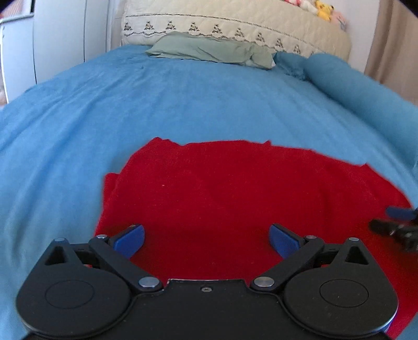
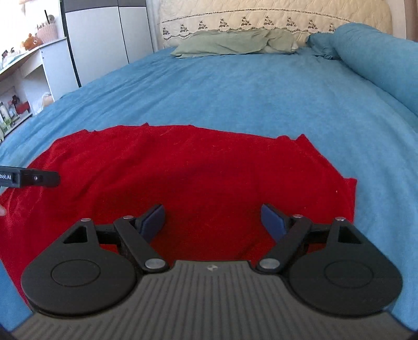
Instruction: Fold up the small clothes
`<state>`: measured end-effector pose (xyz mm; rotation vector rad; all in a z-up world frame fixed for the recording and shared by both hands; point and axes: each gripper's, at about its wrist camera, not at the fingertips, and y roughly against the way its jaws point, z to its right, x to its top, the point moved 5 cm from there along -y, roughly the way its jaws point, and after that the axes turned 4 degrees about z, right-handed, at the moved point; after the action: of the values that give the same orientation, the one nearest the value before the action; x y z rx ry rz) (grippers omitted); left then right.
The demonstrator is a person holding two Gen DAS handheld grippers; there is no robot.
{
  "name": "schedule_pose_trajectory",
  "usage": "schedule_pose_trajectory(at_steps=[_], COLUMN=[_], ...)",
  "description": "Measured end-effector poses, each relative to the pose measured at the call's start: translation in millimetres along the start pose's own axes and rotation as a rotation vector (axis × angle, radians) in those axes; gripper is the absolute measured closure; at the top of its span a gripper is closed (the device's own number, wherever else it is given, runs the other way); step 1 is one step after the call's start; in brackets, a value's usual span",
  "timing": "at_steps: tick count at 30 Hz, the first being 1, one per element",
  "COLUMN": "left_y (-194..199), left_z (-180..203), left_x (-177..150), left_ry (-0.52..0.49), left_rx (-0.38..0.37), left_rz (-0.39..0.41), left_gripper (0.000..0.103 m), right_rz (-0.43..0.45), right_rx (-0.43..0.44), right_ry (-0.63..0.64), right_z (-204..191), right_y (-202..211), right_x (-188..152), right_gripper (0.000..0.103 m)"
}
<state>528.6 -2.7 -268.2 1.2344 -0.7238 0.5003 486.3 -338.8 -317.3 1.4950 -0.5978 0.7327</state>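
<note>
A red knit garment (image 1: pixel 235 188) lies spread flat on the blue bedspread (image 1: pixel 183 99); it also shows in the right wrist view (image 2: pixel 183 170). My left gripper (image 1: pixel 206 239) is open and empty, its blue pads wide apart just above the garment's near left part. My right gripper (image 2: pixel 213 219) is open and empty over the garment's near right part. The right gripper's tip shows at the right edge of the left wrist view (image 1: pixel 397 225). The left gripper's body shows at the left edge of the right wrist view (image 2: pixel 31 177).
A green pillow (image 2: pixel 235 43) lies at the head of the bed against a cream quilted headboard (image 2: pixel 274 18). A rolled blue blanket (image 2: pixel 378 60) runs along the bed's right side. White wardrobe doors (image 2: pixel 104 34) and a cluttered desk (image 2: pixel 23 65) stand to the left.
</note>
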Motion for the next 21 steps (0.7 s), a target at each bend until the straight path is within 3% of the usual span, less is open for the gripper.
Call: schedule_pose_trajectory(at_steps=[6, 9, 11, 17, 21], left_y=[3.5, 29.8, 48.0, 68.6, 67.6], left_z=[3.0, 4.7, 3.1, -11.2, -2.1], left_x=[-0.1, 1.1, -8.5, -59.2, -60.3], left_ry=[-0.051, -0.026, -0.024, -0.031, -0.086], left_rx=[0.030, 0.002, 0.023, 0.051, 0.080], left_rz=[-0.037, -0.010, -0.011, -0.067, -0.076], left_gripper=[0.000, 0.000, 0.000, 0.000, 0.000], right_rz=[-0.002, 0.027, 0.043, -0.027, -0.029], right_rx=[-0.012, -0.020, -0.029, -0.117, -0.133], right_ry=[0.018, 0.038, 0.044, 0.023, 0.023], right_z=[-1.6, -6.3, -8.5, -4.4, -1.2], right_y=[4.1, 28.6, 49.6, 100.2, 104.3], right_x=[-2.5, 3.3, 1.8, -52.5, -73.9], right_gripper=[0.004, 0.004, 0.004, 0.004, 0.003])
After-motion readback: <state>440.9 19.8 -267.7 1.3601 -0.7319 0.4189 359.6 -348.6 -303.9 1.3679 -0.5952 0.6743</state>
